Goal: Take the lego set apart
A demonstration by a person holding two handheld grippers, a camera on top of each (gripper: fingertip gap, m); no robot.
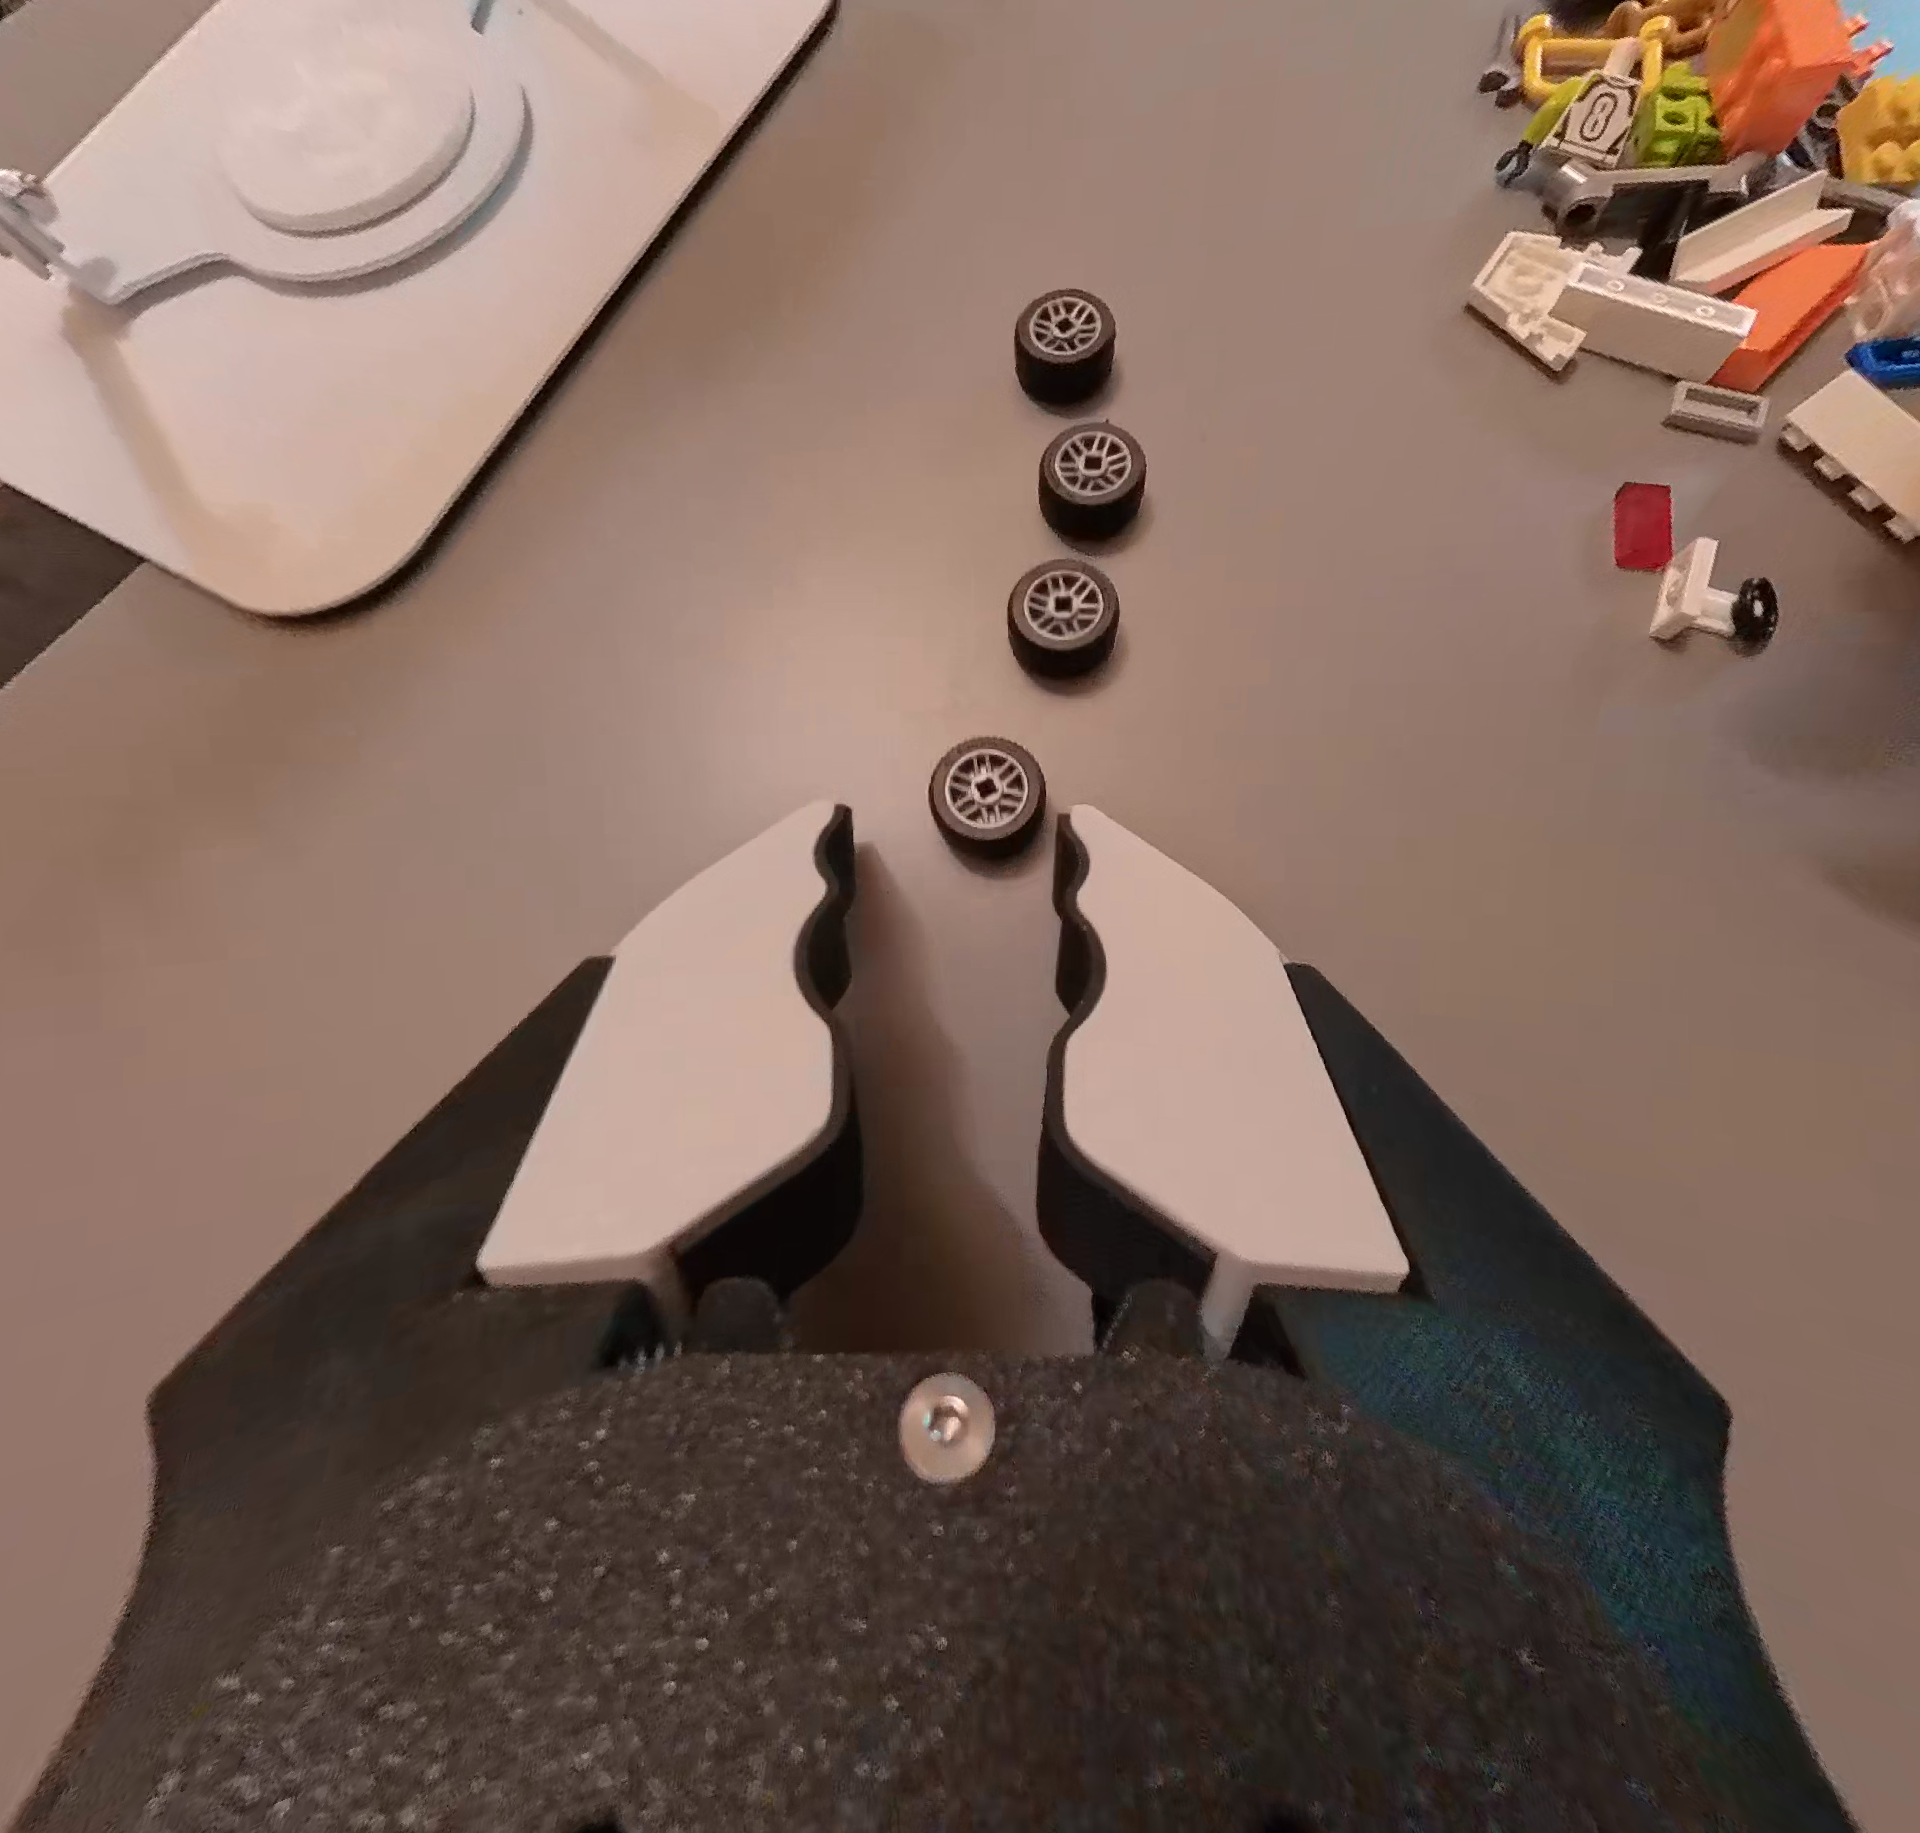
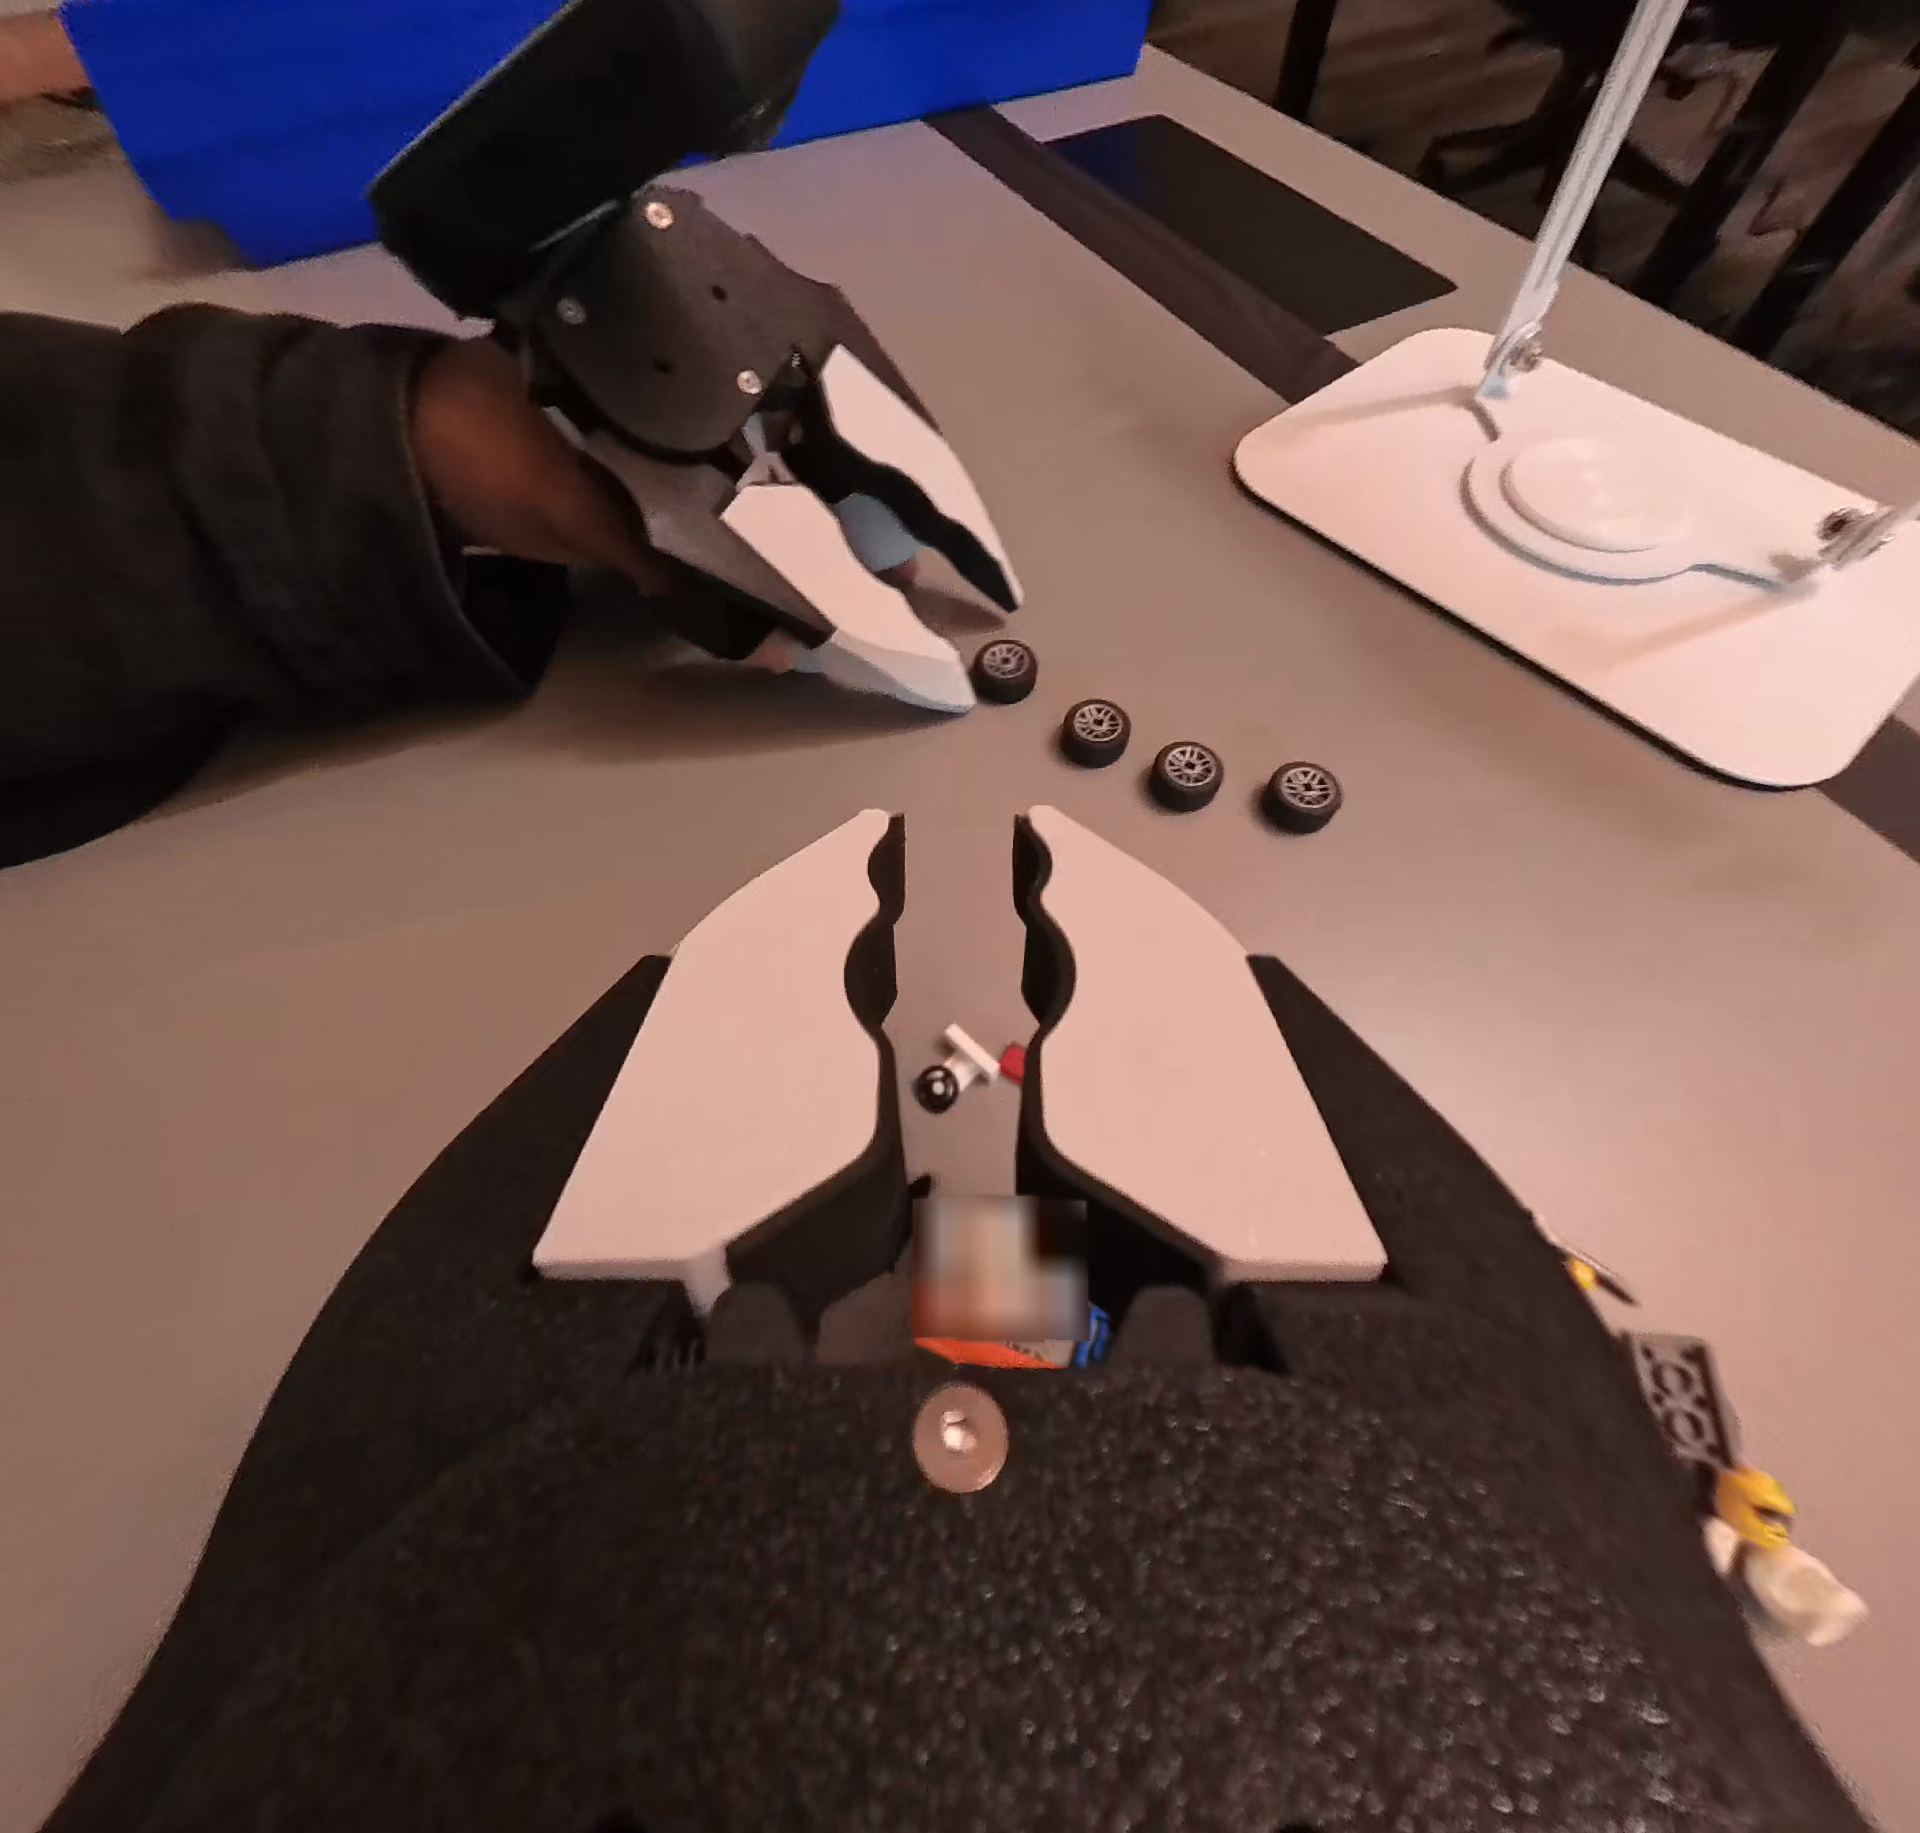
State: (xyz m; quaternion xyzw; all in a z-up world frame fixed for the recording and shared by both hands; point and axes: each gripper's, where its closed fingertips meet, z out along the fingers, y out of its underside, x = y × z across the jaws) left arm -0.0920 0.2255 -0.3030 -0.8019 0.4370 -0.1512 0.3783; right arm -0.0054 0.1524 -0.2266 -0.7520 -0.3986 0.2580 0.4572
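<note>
Four wheels lie flat in a row on the grey table point(image 1: 416, 848), hubs up, apart from each other. The nearest wheel point(image 1: 987, 797) sits just beyond the tips of the left gripper point(image 1: 954, 827), slightly toward its right finger and not between the pads; in the right wrist view it lies just beside that gripper's lower fingertip, and whether they touch is hard to tell. The jaws of the left gripper stand apart with nothing held. The other three wheels point(image 1: 1093, 482) run on away from it in line.

The right gripper point(image 2: 958, 827) hovers over bare table, its jaws also parted and empty, the wheel row point(image 2: 1185, 774) ahead of it and to its right. Seen through the gap between its fingers are a white piece with a small black disc point(image 2: 954, 1069) and the edge of a red tile point(image 2: 1013, 1061), mostly hidden by the right finger.

In the left wrist view the loose lego pile point(image 1: 1714, 173) spreads at the right edge, cut off by the frame and partly blurred; orange, white, yellow and lime parts show. In the right wrist view most of it is hidden under the gripper body. A white lamp base point(image 1: 260, 277) stands at far left. A blue bin point(image 2: 312, 69) sits behind the left gripper.
</note>
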